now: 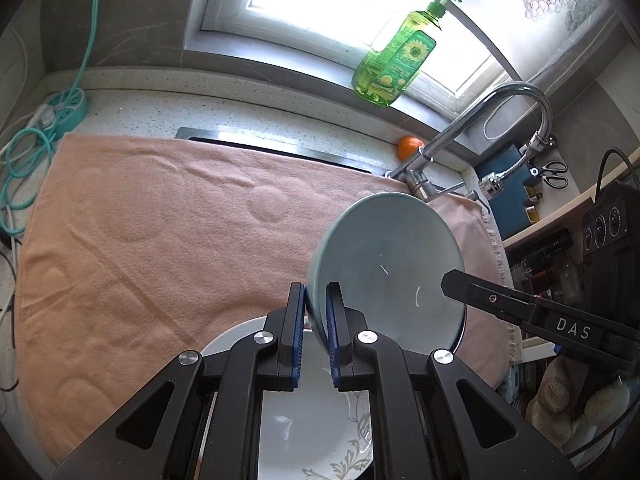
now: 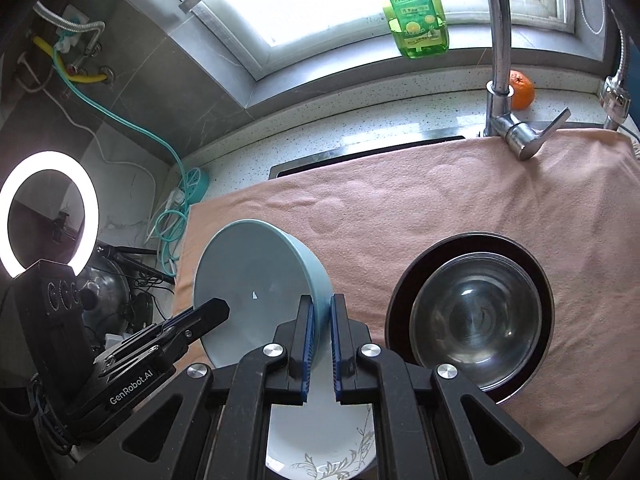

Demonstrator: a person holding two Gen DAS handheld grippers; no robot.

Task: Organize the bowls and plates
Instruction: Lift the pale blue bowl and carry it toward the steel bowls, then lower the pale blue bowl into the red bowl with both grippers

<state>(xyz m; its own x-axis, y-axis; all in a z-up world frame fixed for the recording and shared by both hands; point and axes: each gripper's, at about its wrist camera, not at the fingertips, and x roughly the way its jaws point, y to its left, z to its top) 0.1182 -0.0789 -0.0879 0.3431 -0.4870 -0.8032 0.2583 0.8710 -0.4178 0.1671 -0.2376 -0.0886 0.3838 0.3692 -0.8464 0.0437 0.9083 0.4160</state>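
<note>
Near edge: white floral-patterned ceramic plate [image 2: 320, 440] sits below both grippers – likely the stacking target. Pale-blue ceramic bowl [image 2: 260, 280] is held above it over the salmon-pink towel [image 2: 460, 208], left gripper [image 1: 316, 316] and right gripper [image 2: 321, 328] each pinching opposite rim sides – two grips keep it steady, both angled steeply down. Right: steel bowl [image 2: 476, 312] nested in dark round plate [image 2: 540, 276]; far – green soap bottle [image 1: 394, 54] on the sill.
</note>
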